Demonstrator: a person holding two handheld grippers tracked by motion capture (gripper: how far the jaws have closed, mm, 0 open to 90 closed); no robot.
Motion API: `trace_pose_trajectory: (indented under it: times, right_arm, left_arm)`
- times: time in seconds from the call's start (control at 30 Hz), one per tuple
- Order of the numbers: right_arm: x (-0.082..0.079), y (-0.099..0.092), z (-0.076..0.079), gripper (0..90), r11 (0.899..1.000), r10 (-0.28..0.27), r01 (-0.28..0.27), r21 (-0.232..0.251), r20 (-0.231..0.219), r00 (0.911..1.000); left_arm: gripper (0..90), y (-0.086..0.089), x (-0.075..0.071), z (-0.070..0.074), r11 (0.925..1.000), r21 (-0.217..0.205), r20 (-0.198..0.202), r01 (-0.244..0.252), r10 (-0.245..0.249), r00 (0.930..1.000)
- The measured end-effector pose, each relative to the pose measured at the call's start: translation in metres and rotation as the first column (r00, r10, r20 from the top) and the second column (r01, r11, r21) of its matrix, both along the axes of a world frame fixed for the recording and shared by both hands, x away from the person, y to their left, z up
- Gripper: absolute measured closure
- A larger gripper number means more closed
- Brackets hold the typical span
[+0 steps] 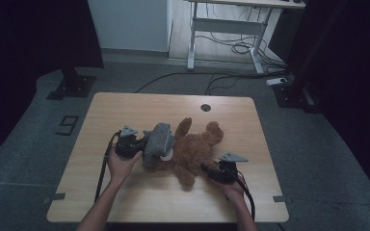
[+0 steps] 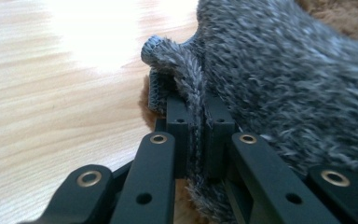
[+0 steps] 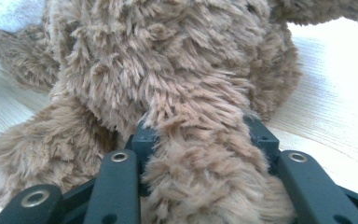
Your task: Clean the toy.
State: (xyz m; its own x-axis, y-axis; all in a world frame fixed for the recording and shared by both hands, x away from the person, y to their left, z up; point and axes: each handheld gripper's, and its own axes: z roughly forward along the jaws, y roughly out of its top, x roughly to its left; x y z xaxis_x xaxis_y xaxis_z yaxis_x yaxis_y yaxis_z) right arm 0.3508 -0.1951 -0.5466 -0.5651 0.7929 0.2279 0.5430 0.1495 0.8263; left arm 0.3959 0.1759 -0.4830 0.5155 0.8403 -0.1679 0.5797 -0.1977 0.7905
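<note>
A brown plush teddy bear (image 1: 195, 147) lies on the wooden table (image 1: 125, 108), its head under a grey knitted hat (image 1: 158, 142). My left gripper (image 1: 142, 144) is at the hat's left side, shut on the hat's edge; in the left gripper view the grey knit (image 2: 284, 74) is pinched flat between the two jaws (image 2: 198, 130). My right gripper (image 1: 207, 169) is at the bear's lower right, shut on a furry limb (image 3: 205, 168) that bulges between its jaws. The bear's body (image 3: 158, 60) rises just beyond.
Bare table top lies left of the hat (image 2: 51, 93) and along the front edge. A round cable hole (image 1: 205, 107) sits at the table's far edge. Beyond the table stand a white desk frame (image 1: 226, 29), floor cables and black stand bases (image 1: 70, 86).
</note>
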Motion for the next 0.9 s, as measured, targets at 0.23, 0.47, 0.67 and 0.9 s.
trace_pose_trajectory:
  times: [0.23,0.47,0.67,0.9]
  right_arm:
    - [0.001,0.0,0.0,58.0,1.0,0.003,-0.003,0.001,-0.001,1.0]
    - [0.0,0.0,0.0,58.2,1.0,0.0,0.0,-0.003,-0.001,1.0]
    - [0.002,0.001,-0.001,58.4,1.0,-0.008,0.008,-0.001,-0.005,1.0]
    - [0.014,0.0,-0.003,58.9,1.0,-0.026,0.026,0.001,-0.01,0.9996]
  left_arm:
    - [83.0,0.013,-0.002,-0.012,0.9995,-0.029,-0.068,-0.016,0.014,0.9976]
    - [81.9,0.025,-0.005,-0.038,0.9992,-0.04,-0.164,-0.009,0.002,0.9865]
    - [82.6,0.01,-0.002,-0.045,0.9992,-0.041,-0.184,-0.003,-0.005,0.9829]
    - [84.1,0.001,0.02,-0.042,0.9995,-0.03,-0.17,-0.004,-0.001,0.9854]
